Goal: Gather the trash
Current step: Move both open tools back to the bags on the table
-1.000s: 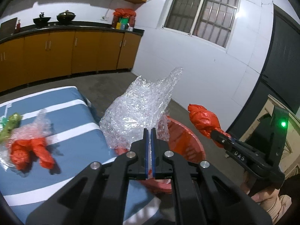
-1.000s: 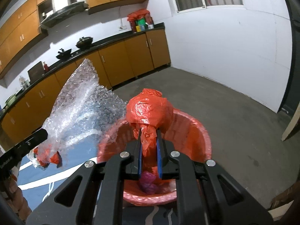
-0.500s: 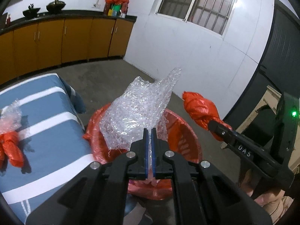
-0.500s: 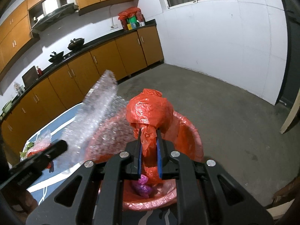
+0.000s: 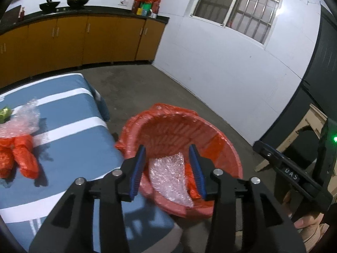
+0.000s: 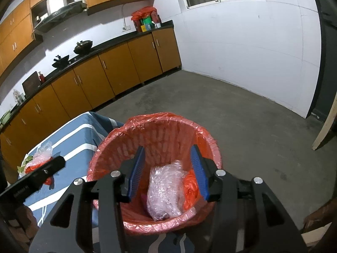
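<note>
A bin lined with an orange bag (image 5: 221, 135) (image 6: 160, 118) stands on the floor beside the blue striped table (image 5: 73, 139). Inside it lie a wad of bubble wrap (image 5: 168, 177) (image 6: 166, 187) and a crumpled orange bag (image 5: 189, 181) (image 6: 190, 185). My left gripper (image 5: 166, 149) hovers over the bin's near rim, jaws opening, nothing between the pads. My right gripper (image 6: 167, 149) hangs above the bin's mouth, jaws also opening and empty. More trash lies on the table: an orange bag (image 5: 23, 160), bubble wrap (image 5: 25, 118) and a green scrap (image 5: 4, 113).
Orange kitchen cabinets (image 6: 118, 71) run along the back wall under a black counter. Bare concrete floor (image 6: 242, 109) spreads beyond the bin to a white wall. A cardboard piece (image 5: 303, 130) leans at the right. A hand (image 5: 307, 223) holds the other gripper.
Both grippers went from shut to open. The bubble wrap left my left gripper and the orange bag left my right gripper; both now lie in the bin. The left gripper sank slightly.
</note>
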{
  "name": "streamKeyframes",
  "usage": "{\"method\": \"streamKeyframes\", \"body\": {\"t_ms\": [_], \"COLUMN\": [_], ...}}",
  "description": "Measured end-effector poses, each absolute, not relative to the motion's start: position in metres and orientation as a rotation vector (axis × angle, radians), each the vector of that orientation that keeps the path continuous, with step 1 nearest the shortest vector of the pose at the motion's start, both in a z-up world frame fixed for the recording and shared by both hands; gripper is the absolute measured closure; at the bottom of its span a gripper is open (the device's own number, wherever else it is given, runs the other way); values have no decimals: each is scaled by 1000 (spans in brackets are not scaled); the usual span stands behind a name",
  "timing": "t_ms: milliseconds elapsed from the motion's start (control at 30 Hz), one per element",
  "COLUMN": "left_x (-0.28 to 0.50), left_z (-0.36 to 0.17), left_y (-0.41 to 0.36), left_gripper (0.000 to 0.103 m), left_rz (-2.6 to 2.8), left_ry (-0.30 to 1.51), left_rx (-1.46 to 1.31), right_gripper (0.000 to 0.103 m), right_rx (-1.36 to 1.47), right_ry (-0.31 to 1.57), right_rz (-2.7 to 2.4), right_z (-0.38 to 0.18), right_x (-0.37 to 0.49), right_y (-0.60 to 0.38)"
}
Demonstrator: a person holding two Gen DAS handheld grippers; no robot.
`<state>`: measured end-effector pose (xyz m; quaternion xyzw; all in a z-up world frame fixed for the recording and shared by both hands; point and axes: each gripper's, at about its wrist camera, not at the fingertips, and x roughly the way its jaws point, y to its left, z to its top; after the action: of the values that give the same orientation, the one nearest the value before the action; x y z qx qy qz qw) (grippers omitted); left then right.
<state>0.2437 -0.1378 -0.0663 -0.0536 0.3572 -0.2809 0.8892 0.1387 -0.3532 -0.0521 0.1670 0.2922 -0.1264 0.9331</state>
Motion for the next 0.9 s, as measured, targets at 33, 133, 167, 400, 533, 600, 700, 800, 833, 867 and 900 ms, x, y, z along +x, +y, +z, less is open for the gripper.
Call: {"method": "streamKeyframes", "body": {"t_ms": [33,133,167,400,533,600,700,800,833,867,900], "left_x": [242,239,238,232,229,227,223,219,217,216,215], "left_z": [-65,-60,-59,-55,-52,-51,-51,-52,-52,-52,-52], "left_y": [-134,-126,-123,-96,-72,-55,-29,-3,8,18,27], "left_gripper": [57,53,52,45,40,38,33,30,29,28,27], "left_rz": [-568,-537,-524,-433,-376,-329,-249,-175,-141,-114,-88], "left_ry": [733,716,712,688,668,653,632,614,606,599,594], "left_rx": [-107,-98,-95,-80,-81,-85,-93,-94,-92,-90,-88], "right_gripper": [57,57,57,57,57,57,57,57,57,57,57], "right_rx": [339,324,315,294,267,246,218,200,196,189,183], "right_ry": [597,595,594,597,595,594,596,596,596,596,596], "right_rz": [-258,-257,-255,-211,-158,-122,-63,-11,6,30,43], "right_z": [-51,-48,-47,-42,-37,-34,-32,-30,-30,-29,-28], "right_x": [138,139,139,146,154,160,170,178,180,184,186], "right_y": [-354,-348,-346,-328,-309,-296,-272,-251,-243,-233,-226]}}
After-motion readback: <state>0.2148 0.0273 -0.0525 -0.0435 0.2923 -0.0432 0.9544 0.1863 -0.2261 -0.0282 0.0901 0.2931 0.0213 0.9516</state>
